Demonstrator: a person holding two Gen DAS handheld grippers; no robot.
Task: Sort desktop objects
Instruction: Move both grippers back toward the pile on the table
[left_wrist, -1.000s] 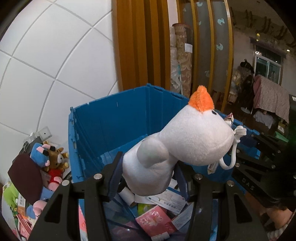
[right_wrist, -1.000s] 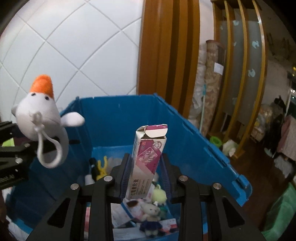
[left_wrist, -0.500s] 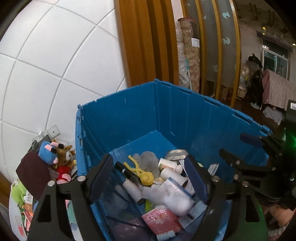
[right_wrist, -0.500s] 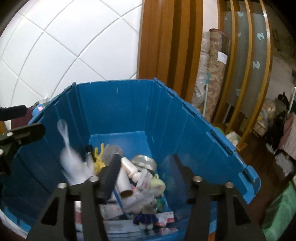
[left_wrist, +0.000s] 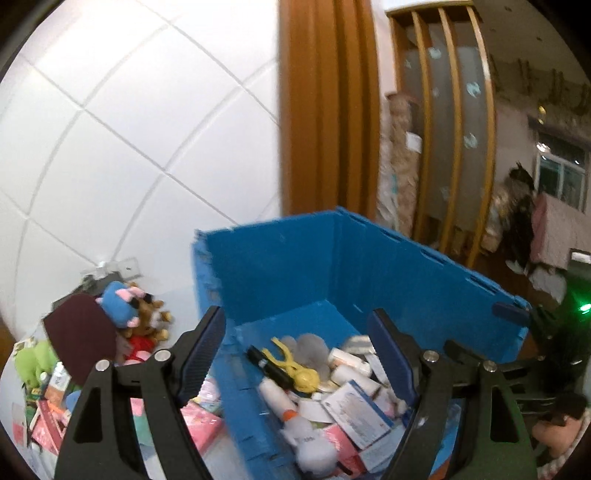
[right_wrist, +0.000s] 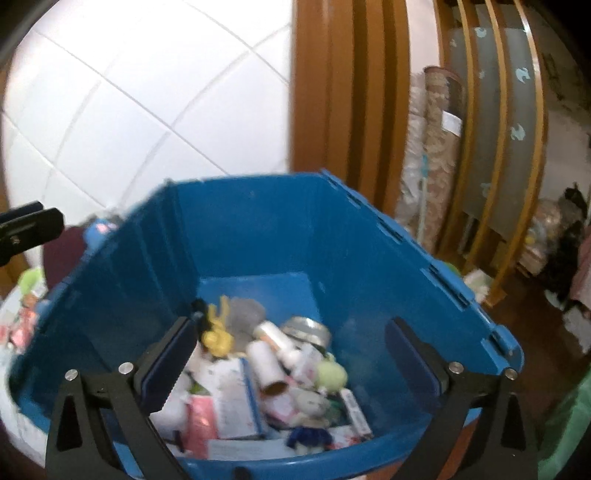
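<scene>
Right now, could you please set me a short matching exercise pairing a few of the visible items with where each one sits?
Items:
1. yellow plastic clip
2. dark maroon cloth
3. white plush toy with an orange tuft
4. rolled patterned rugs

Places:
A. standing by the wooden shelving
B. on the table outside the blue plastic crate
C. in the crate beside a black marker
D. in the crate between the open left gripper's fingers

Pairs: 1-C, 2-B, 3-D, 4-A

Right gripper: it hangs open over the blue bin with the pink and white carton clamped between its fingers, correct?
Not quite. The right gripper does hang open over the blue bin, but nothing is between its fingers; the right wrist view shows them spread wide over the clutter in the bin.
</scene>
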